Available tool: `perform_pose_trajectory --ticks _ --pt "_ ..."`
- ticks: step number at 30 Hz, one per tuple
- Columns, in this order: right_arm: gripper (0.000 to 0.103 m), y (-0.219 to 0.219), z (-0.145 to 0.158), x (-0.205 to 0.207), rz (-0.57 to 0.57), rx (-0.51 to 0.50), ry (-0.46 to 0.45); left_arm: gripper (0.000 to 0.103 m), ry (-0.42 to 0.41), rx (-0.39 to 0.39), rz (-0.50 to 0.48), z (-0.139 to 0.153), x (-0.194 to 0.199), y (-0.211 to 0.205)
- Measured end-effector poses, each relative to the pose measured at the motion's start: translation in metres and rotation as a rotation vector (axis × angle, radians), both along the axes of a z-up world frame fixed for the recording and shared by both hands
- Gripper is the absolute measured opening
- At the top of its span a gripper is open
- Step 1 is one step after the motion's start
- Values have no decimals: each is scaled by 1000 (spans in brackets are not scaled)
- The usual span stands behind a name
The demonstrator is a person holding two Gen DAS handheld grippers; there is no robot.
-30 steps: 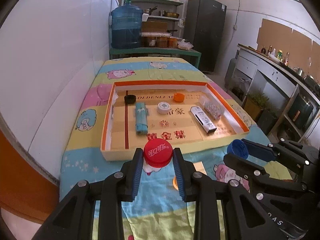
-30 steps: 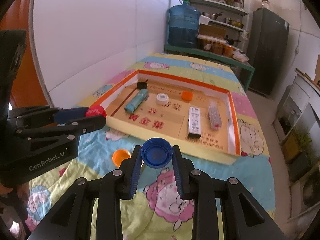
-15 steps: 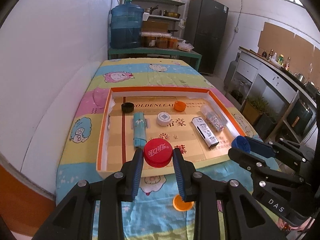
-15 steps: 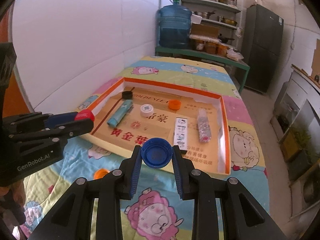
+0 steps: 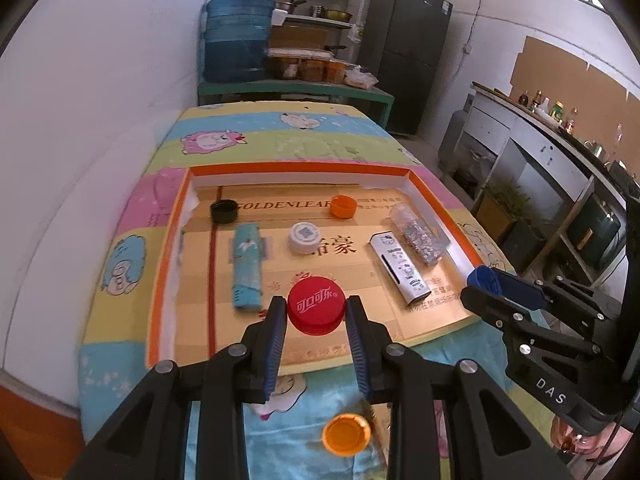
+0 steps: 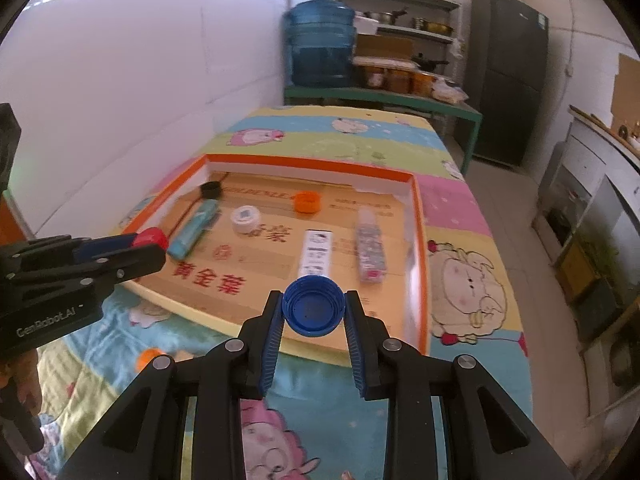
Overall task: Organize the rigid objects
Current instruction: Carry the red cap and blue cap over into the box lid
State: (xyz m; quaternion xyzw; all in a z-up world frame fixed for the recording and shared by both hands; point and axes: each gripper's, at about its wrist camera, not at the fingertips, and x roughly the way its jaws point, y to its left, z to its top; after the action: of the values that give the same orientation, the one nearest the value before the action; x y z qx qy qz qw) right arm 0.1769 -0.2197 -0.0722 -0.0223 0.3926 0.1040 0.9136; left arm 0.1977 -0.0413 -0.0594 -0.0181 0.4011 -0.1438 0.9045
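Over the near edge of the orange-rimmed tray (image 5: 168, 264) on the table, 2 grippers hover. Left gripper (image 5: 316, 314) has its fingers closed narrowly on a red bottle cap (image 5: 316, 305); right gripper (image 6: 313, 316) likewise clamps a blue bottle cap (image 6: 313, 311). Another orange cap (image 5: 346, 435) lies on the cartoon-print cloth (image 5: 280, 140), by the table's near edge.

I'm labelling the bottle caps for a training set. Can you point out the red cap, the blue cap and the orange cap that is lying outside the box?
red cap (image 5: 316, 305), left wrist view, printed top face.
blue cap (image 6: 313, 311), right wrist view, hollow inside.
orange cap (image 5: 346, 435), left wrist view, open inside, on the cloth.
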Motion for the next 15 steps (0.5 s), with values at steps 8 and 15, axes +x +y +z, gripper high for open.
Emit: perform_pose_trajectory --ticks 8,15 --pt "30 -15 -13 16 -22 -6 44 31 20 15 -8 -7 18 -14" --pt "30 -18 -22 28 -30 -1 72 31 34 27 -9 -14 28 -19"
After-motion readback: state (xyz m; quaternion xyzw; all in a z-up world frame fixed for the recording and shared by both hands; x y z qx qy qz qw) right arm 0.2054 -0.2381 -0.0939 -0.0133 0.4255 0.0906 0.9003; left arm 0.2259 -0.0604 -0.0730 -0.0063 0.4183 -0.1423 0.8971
